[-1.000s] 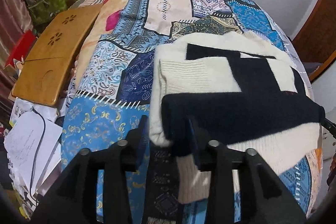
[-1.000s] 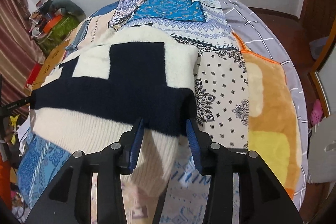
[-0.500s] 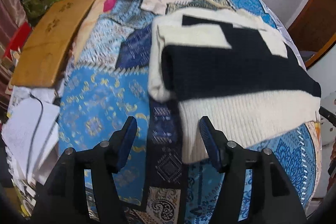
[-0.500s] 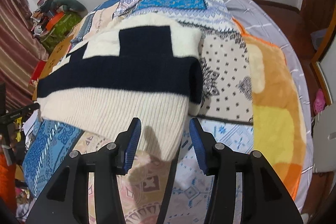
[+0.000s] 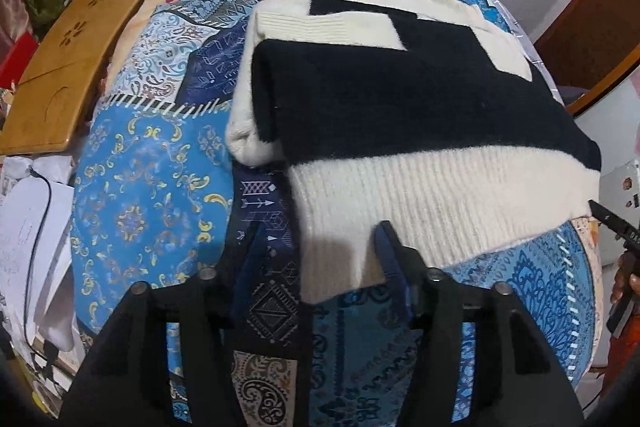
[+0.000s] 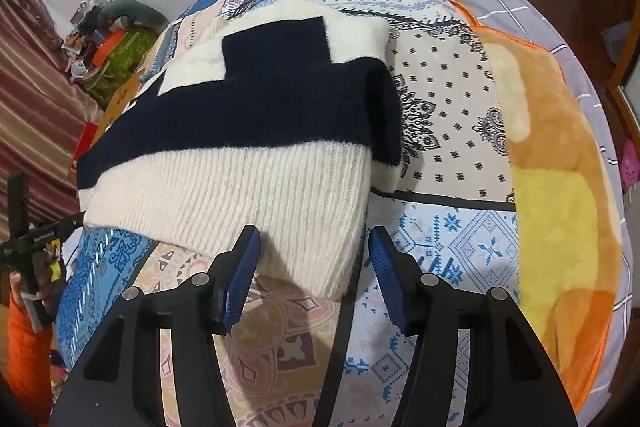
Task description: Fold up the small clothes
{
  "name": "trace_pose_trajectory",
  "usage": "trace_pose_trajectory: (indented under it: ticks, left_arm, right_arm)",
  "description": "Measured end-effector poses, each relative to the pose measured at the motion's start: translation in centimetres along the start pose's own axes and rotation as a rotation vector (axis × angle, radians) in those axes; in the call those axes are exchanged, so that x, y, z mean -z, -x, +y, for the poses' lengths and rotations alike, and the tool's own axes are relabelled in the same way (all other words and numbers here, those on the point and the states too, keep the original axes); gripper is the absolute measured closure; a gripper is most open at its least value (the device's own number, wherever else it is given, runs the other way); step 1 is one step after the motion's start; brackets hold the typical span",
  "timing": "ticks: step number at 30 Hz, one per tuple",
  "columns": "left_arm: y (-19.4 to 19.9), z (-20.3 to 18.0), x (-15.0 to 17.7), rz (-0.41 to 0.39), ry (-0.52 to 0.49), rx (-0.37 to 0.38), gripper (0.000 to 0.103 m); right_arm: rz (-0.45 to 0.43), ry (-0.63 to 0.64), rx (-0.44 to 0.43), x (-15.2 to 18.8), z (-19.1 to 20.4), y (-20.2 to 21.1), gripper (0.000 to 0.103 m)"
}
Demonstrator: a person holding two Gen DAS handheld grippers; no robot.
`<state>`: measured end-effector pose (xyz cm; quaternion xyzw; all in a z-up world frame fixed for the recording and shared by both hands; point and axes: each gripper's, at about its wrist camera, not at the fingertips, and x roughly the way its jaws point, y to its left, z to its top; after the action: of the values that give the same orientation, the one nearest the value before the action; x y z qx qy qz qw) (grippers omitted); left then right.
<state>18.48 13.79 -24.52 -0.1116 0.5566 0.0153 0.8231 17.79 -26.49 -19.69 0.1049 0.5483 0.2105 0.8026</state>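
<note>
A cream and navy knit sweater (image 5: 400,99) lies folded on a patchwork bedspread (image 5: 148,203). Its ribbed cream hem is nearest me. My left gripper (image 5: 312,251) is open and empty, its jaws either side of the hem's near left corner, apart from the cloth. In the right wrist view the same sweater (image 6: 248,131) lies ahead. My right gripper (image 6: 314,247) is open and empty, its blue pads (image 6: 244,267) flanking the hem's near right corner without holding it.
A wooden lap table (image 5: 68,67) and papers (image 5: 28,227) lie left of the bed. An orange and yellow blanket (image 6: 552,187) covers the bed's right side. Clutter and a striped curtain (image 6: 32,99) stand at the left wall.
Both grippers opened and let go of the sweater's folded edge, then drew back toward me. The sweater now rests folded on the bed.
</note>
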Motion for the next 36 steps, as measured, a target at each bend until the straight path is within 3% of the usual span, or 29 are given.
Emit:
trace_pose_trajectory:
  ticks: [8, 9, 17, 27, 36]
  left_arm:
    - [0.8, -1.4, -0.1, -0.013, -0.046, 0.033, 0.093]
    - [0.9, -1.5, -0.2, -0.016, -0.049, 0.037, 0.094]
    - [4.9, -2.6, -2.5, -0.154, -0.069, 0.046, 0.096]
    - [8.8, -3.4, -8.0, -0.298, -0.075, 0.015, 0.096]
    - [6.5, -1.4, -13.4, -0.287, 0.002, -0.025, 0.096]
  right_arm:
    - [-0.015, 0.055, -0.025, -0.3, 1.4, 0.3, 0.089]
    - [-0.017, 0.06, -0.03, -0.4, 1.5, 0.3, 0.093]
    - [-0.109, 0.15, -0.023, -2.5, 3.6, 2.6, 0.096]
    - [-0.25, 0.231, 0.031, -8.1, 6.0, 5.0, 0.096]
    - [-0.277, 0.164, 0.066, -13.2, 4.5, 2.7, 0.096]
